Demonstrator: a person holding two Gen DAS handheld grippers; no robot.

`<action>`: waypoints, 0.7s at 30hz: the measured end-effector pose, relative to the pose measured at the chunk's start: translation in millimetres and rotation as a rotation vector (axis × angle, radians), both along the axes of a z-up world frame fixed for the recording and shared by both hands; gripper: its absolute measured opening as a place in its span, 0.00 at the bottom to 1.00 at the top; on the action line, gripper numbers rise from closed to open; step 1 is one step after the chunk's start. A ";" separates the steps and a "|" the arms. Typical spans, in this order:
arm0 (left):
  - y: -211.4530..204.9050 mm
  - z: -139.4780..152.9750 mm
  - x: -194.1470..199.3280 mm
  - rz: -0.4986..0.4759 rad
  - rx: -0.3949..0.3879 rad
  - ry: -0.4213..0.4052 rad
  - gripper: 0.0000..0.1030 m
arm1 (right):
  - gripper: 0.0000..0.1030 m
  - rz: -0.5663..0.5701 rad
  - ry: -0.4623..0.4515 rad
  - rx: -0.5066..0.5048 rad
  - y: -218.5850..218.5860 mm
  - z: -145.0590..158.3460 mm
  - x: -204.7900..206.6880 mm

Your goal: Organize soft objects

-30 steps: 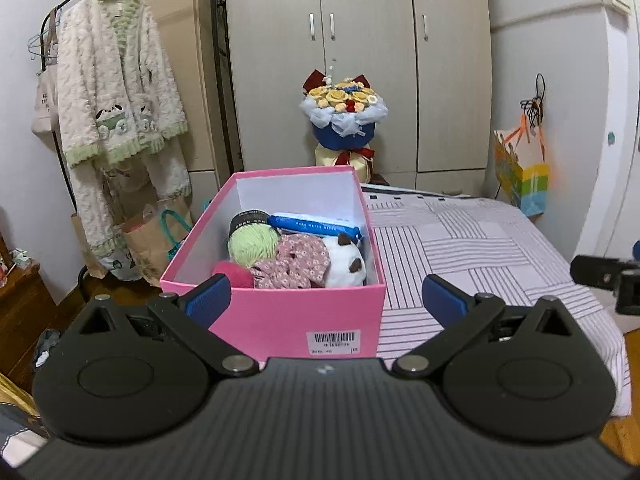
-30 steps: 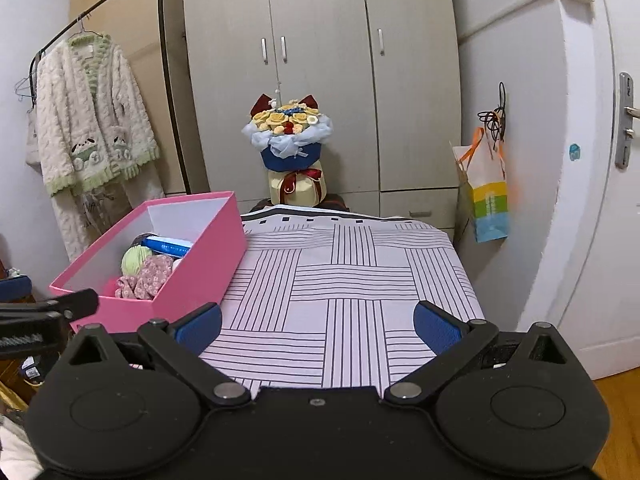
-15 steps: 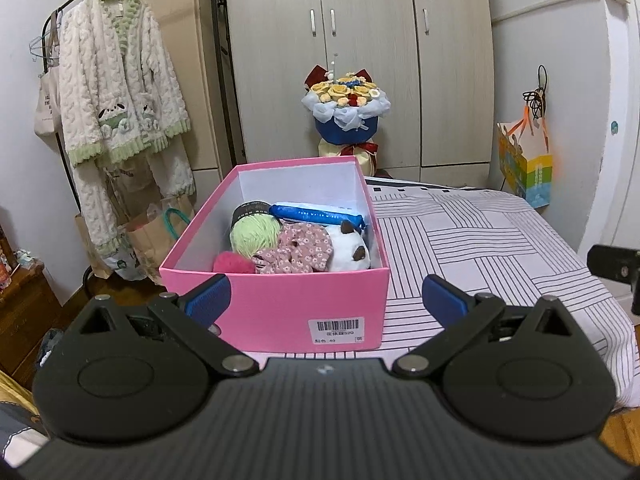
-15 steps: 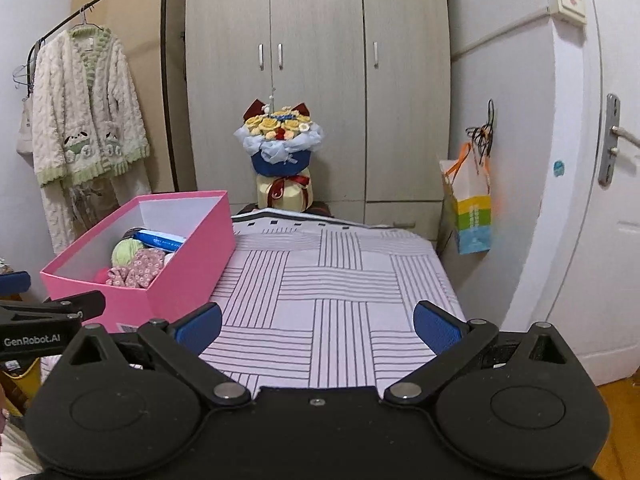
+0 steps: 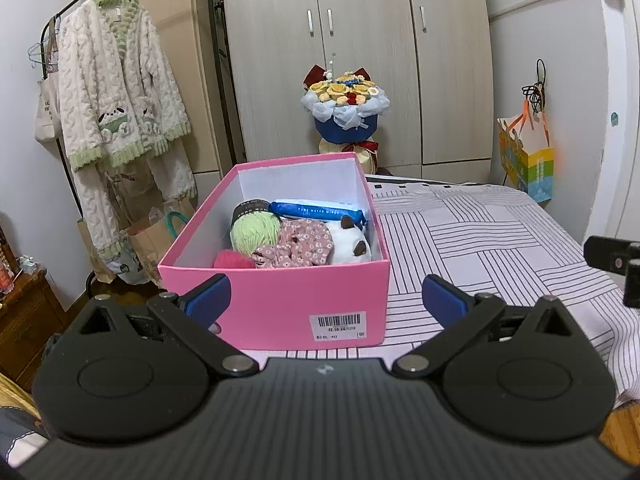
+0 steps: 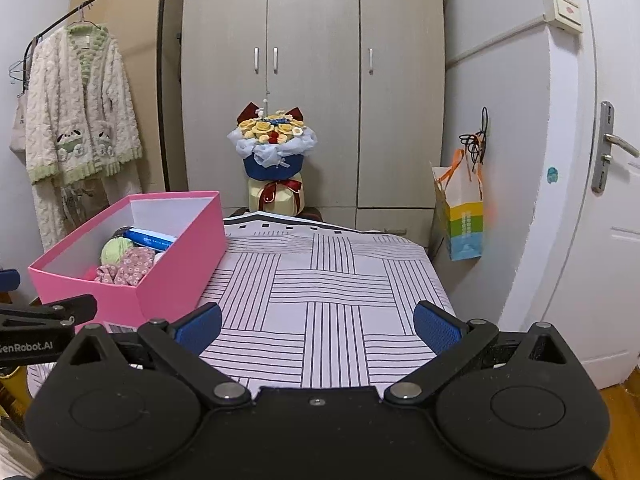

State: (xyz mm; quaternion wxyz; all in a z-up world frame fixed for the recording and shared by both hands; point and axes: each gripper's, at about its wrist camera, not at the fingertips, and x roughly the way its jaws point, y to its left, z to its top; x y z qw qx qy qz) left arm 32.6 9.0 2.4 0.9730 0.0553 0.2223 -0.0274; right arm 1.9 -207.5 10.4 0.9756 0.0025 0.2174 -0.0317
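1. Your left gripper (image 5: 326, 300) is wide apart and holds nothing. It points at the short end of the pink box (image 5: 280, 304).
2. Your right gripper (image 6: 318, 326) is wide apart too, with nothing in it. It hangs over the striped bed (image 6: 320, 280).
3. The box sits on the left side of the bed.
4. In the box lie a green yarn ball (image 5: 254, 232), a flowery cloth (image 5: 298, 242), a white plush toy (image 5: 352, 242), a pink fluffy thing (image 5: 234, 260) and a blue pack (image 5: 316, 210), all packed close together.
5. Behind the bed stands a bouquet (image 6: 274, 142) by the wardrobe (image 6: 312, 60).
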 end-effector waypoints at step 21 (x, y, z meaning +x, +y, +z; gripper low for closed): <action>2.7 -1.5 -6.5 0.011 -0.001 -0.003 1.00 | 1.00 -0.011 -0.018 -0.039 8.8 3.3 -10.8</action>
